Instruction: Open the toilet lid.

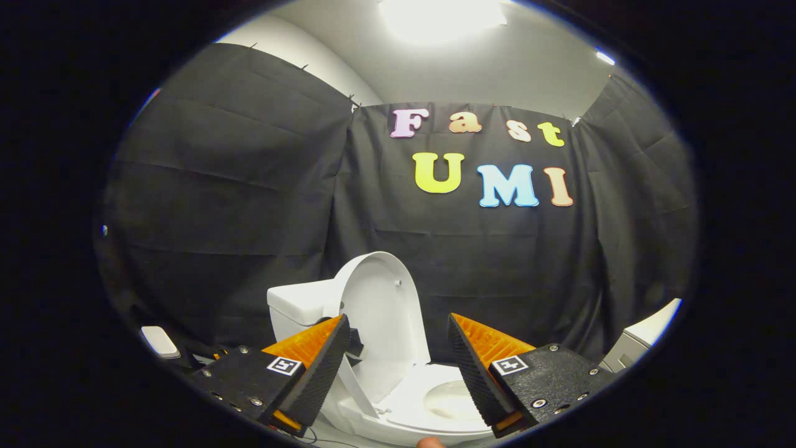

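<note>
Your lid point(382, 305) stands raised, a smooth white oval shell leaning back toward the tank point(298, 308), its hollow underside facing you. You see it just ahead of your fingers, in the gap between them and nearer the left one. A small peg shows on its inner face near the upper rim. The left fingertip covers the lid's lower left edge, and the hinge area behind that tip is dark and hard to make out.

Below the lid, the seat point(429, 404) lies flat, a glossy white ring; the bowl opening inside it is pale and blurred. Your right finger hides the seat's right side, and the seat's front edge is cut off at the bottom. Whether a second seat layer lifts with the lid, along the thin strip by the left finger, you cannot tell.

Your gripper point(398, 339) is spread wide, holding nothing; neither finger presses on the lid. The fingers point(320, 367) are wedge-shaped with ribbed inner faces, and each base carries a square marker tag.

The tank is boxy, matte white, half hidden by the lid. Behind it hangs creased black cloth point(236, 186). A small pale rounded object point(160, 341) sits far left, unclear. A white boxy corner point(640, 339) shows far right, cut off. A bright ceiling light point(441, 18) glares overhead.
</note>
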`<state>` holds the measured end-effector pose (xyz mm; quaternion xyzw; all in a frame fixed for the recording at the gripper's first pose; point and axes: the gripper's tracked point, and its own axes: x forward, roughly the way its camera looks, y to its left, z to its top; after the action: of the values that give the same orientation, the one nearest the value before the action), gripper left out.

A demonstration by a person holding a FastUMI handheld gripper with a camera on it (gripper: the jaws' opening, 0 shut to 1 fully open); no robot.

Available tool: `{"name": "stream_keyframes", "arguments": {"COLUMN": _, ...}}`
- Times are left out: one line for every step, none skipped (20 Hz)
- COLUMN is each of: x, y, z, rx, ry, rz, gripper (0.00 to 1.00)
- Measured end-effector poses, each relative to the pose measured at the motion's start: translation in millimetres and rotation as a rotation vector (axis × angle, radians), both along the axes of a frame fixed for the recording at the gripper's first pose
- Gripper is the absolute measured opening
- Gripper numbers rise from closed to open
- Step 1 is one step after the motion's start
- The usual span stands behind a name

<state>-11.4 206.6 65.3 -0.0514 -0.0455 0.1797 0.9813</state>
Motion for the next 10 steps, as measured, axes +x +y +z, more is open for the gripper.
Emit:
{"name": "stream_keyframes", "arguments": {"x": -2.1, "y": -9.2, "z": 0.6, "rx": 0.007, "ry": 0.002, "rz": -0.014, "gripper": 0.95}}
{"name": "stream_keyframes", "arguments": {"x": -2.9, "y": -20.3, "z": 0.1, "rx": 0.009, "ry": 0.0, "rz": -0.029, "gripper": 0.95}}
{"name": "stream_keyframes", "arguments": {"x": -4.7, "y": -31.2, "z": -0.3, "rx": 0.008, "ry": -0.005, "rz": -0.048, "gripper": 0.95}}
{"name": "stream_keyframes", "arguments": {"x": -5.1, "y": -42.7, "z": -0.7, "rx": 0.006, "ry": -0.007, "rz": -0.068, "gripper": 0.95}}
{"name": "stream_keyframes", "arguments": {"x": -5.1, "y": -54.8, "z": -3.5, "rx": 0.006, "ry": -0.006, "rz": -0.086, "gripper": 0.95}}
{"name": "stream_keyframes", "arguments": {"x": -3.7, "y": -66.8, "z": -4.6, "rx": 0.015, "ry": 0.0, "rz": -0.107, "gripper": 0.95}}
{"name": "stream_keyframes", "arguments": {"x": -2.3, "y": -79.8, "z": -5.8, "rx": 0.027, "ry": 0.008, "rz": -0.126, "gripper": 0.95}}
{"name": "stream_keyframes", "arguments": {"x": -1.8, "y": -92.3, "z": -7.0, "rx": 0.042, "ry": 0.019, "rz": -0.146, "gripper": 0.95}}
{"name": "stream_keyframes", "arguments": {"x": 0.7, "y": -106.9, "z": -7.6, "rx": 0.058, "ry": 0.029, "rz": -0.173, "gripper": 0.95}}
{"name": "stream_keyframes", "arguments": {"x": 3.8, "y": -121.0, "z": -6.7, "rx": 0.076, "ry": 0.039, "rz": -0.197, "gripper": 0.95}}
